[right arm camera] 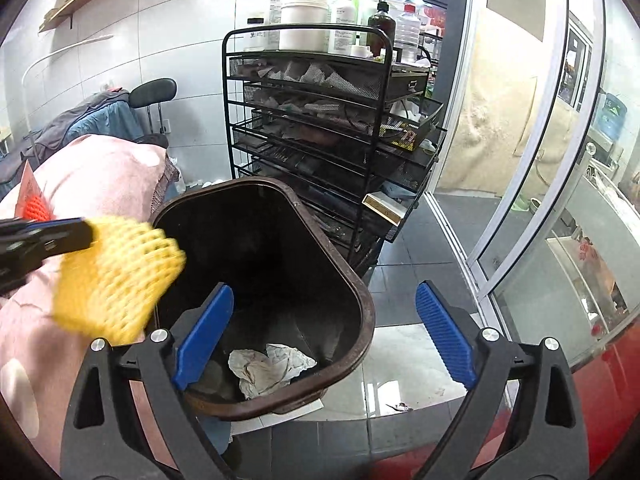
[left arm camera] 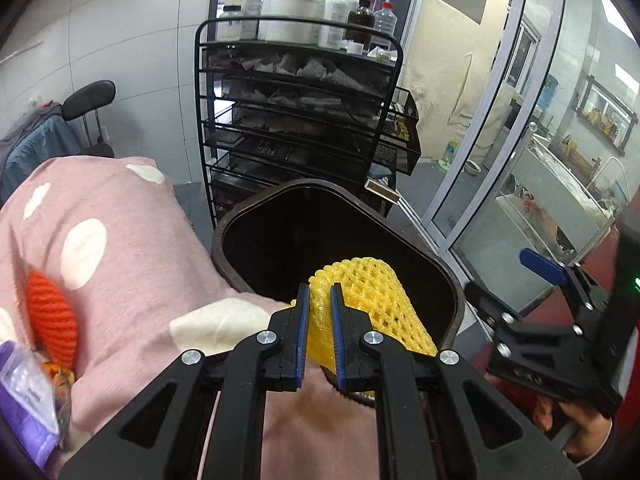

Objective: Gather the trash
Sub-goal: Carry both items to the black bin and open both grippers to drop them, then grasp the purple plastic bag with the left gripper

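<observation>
My left gripper [left arm camera: 320,304] is shut on a yellow foam fruit net [left arm camera: 364,300] and holds it over the near rim of a dark brown trash bin [left arm camera: 448,276]. In the right wrist view the net [right arm camera: 116,276] hangs at the bin's left rim [right arm camera: 360,296], blurred. My right gripper [right arm camera: 324,332] is open and empty above the bin's near edge; it also shows in the left wrist view [left arm camera: 548,280] to the right of the bin. A crumpled white paper [right arm camera: 268,368] lies in the bin.
A pink dotted blanket [left arm camera: 120,240] covers a bed at left, with an orange net [left arm camera: 52,312] and a purple packet [left arm camera: 24,400] on it. A black wire cart [right arm camera: 312,120] with bottles stands behind the bin. A glass door [right arm camera: 520,160] is at right.
</observation>
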